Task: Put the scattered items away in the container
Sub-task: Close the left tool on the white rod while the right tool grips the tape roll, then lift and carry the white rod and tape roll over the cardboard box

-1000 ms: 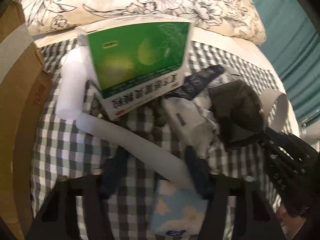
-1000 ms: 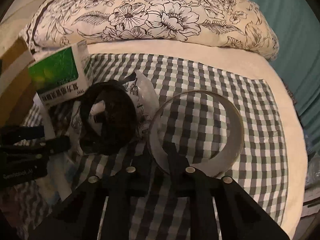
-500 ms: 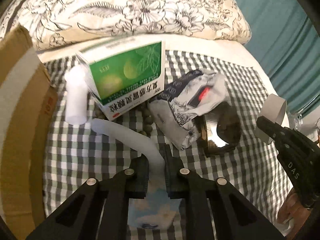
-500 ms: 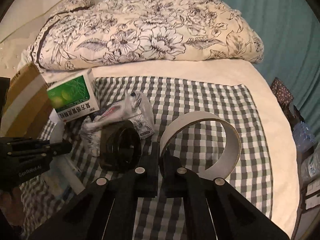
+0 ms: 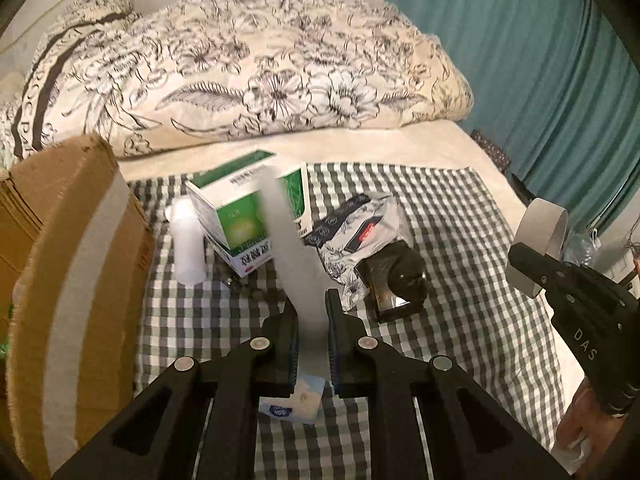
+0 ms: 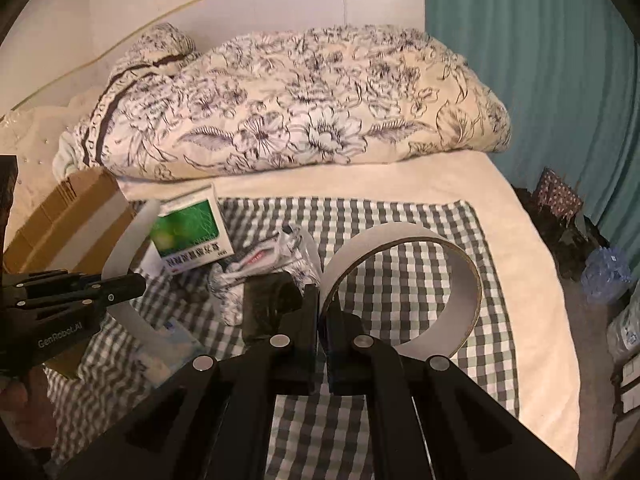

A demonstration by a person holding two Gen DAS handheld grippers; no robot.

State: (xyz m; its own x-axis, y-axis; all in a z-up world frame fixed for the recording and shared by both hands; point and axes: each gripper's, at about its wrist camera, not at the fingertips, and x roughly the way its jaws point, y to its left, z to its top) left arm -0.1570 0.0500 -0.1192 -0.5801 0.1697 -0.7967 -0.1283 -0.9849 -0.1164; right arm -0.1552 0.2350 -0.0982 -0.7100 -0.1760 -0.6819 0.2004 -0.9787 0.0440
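My left fingers (image 5: 289,336) are clenched on a pale, bent plastic strip (image 5: 288,248) that rises toward twelve o'clock, and in the other view my right fingers (image 6: 310,320) pinch the near edge of a grey tape ring (image 6: 404,292); both pairs have just been closing, each onto its own piece. Both pieces look clear of the bed, so I judge the step in hand is the carry to the cardboard box (image 5: 76,280), which sits at nine o'clock of the left gripper (image 5: 312,340). I'd swing the strip over the box wall high, since its free end is long and floppy and could snag the flap. The right gripper (image 6: 322,320) should follow after, not alongside, so the two don't cross. Just under the left jaws lies a small blue packet (image 5: 292,402) on the checked cloth (image 5: 460,240). Further out, at twelve, wait the green medicine box (image 5: 248,216), a white bottle (image 5: 186,244) at eleven, a crumpled printed pouch (image 5: 360,232) and a dark object (image 5: 400,280) at one. Beyond is the floral duvet (image 5: 260,72).
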